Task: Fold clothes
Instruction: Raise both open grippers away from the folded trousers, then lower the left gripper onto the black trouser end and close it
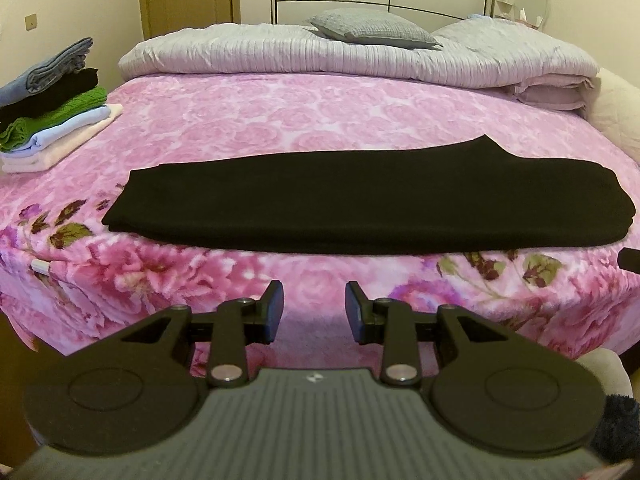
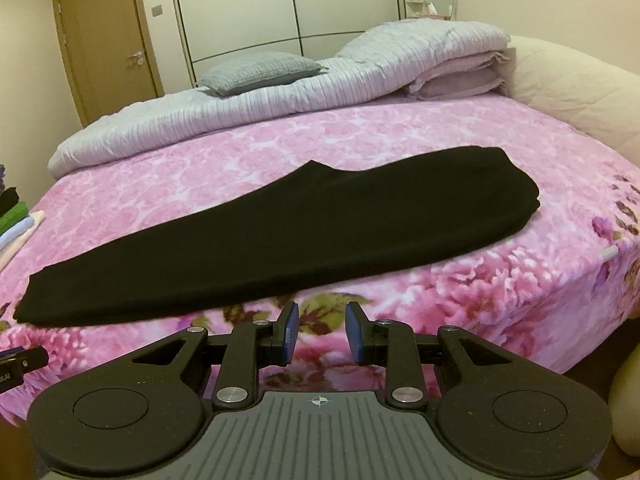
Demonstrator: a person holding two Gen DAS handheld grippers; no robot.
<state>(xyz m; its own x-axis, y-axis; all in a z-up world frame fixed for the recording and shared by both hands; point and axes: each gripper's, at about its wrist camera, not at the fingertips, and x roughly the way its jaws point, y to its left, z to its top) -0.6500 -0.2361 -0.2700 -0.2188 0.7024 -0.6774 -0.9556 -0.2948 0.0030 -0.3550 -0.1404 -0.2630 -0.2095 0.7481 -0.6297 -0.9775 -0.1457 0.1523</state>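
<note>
A black cloth (image 1: 360, 200) lies flat on the bed (image 1: 280, 112), near its front edge. It is folded into a long, wide band that runs from left to right. Its near edge looks thick, with layers one on top of the other. The far edge has one small bump that sticks up toward the right side. The cloth is plain black, smooth, and has no marks that can be seen.

The left tool (image 1: 314, 306) is spread apart and holds nothing. It hangs in front of the bed, apart from the cloth. The right tool (image 2: 322, 330) is also spread apart and holds nothing. It is just in front of the cloth's near edge, not touching it.

A stack (image 1: 52, 108) of folded clothes sits at the far left of the bed. A gray pillow (image 1: 372, 30) rests on the quilt (image 1: 280, 54) at the far end.
</note>
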